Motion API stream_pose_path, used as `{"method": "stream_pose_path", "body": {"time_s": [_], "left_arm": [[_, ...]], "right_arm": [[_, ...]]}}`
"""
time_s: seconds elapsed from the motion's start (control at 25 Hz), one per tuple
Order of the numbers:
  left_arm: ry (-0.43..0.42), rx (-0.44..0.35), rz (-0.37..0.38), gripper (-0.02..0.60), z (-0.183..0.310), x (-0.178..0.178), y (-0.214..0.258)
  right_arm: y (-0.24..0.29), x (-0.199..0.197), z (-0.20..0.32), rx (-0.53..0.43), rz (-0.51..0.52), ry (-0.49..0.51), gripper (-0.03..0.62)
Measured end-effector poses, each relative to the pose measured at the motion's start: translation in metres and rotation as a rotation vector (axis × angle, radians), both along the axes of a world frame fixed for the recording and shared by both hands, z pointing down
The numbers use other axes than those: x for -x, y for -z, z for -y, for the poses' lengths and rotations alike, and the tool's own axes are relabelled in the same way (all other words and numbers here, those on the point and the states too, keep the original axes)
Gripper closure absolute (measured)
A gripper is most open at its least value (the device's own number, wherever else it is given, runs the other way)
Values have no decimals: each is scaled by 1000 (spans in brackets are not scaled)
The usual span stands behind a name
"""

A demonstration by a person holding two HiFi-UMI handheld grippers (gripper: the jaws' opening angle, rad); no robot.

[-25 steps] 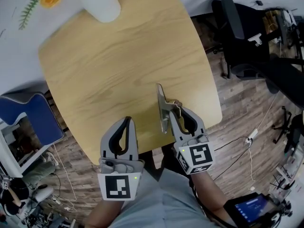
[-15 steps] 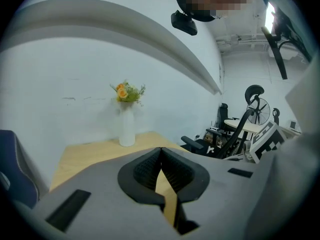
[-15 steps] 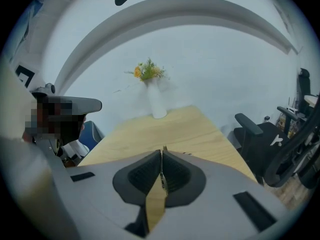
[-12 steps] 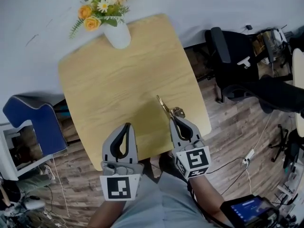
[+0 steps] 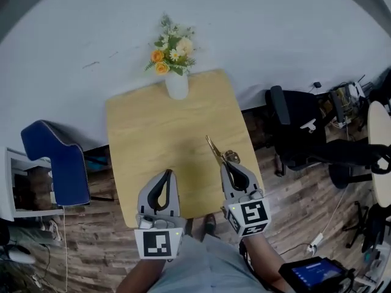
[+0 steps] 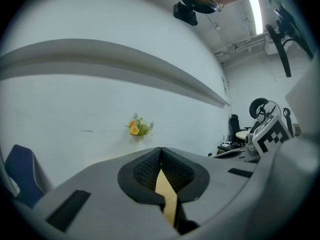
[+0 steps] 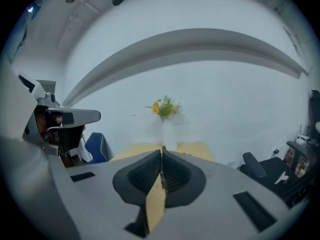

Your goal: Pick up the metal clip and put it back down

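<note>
Metal clip, thin, flat, in right gripper

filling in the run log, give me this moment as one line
right gripper: shut on metal clip, held over table | left gripper: shut, empty | step: clip not yet put down

I take this for an office or lab workroom: ahead of the left gripper and right gripper, a wooden table with a vase of flowers stands against a bare white wall. To the right gripper's right, black office chairs stand on wood-plank flooring with a power strip. A blue chair sits off to the left gripper's left.
</note>
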State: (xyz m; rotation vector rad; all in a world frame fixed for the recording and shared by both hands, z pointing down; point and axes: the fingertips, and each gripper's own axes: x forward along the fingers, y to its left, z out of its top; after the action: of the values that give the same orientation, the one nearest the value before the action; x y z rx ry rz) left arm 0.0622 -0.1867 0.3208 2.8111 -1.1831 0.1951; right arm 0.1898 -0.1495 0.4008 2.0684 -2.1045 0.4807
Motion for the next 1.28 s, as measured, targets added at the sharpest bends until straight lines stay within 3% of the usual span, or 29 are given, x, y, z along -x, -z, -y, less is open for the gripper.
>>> {"method": "stream_pose_path", "body": {"time_s": [0.48,1.0,1.28], "left_arm": [[162,-63,-38,563,7,56,33],[398,-68,-19,563,16,169,29],[511,-7,-9,563,20,221,7]], "right_arm": [[51,38,38,-96,-53,141,545],[48,157,81,-95,-42,395,545],[25,222,97,-57,-20,522,545]]}}
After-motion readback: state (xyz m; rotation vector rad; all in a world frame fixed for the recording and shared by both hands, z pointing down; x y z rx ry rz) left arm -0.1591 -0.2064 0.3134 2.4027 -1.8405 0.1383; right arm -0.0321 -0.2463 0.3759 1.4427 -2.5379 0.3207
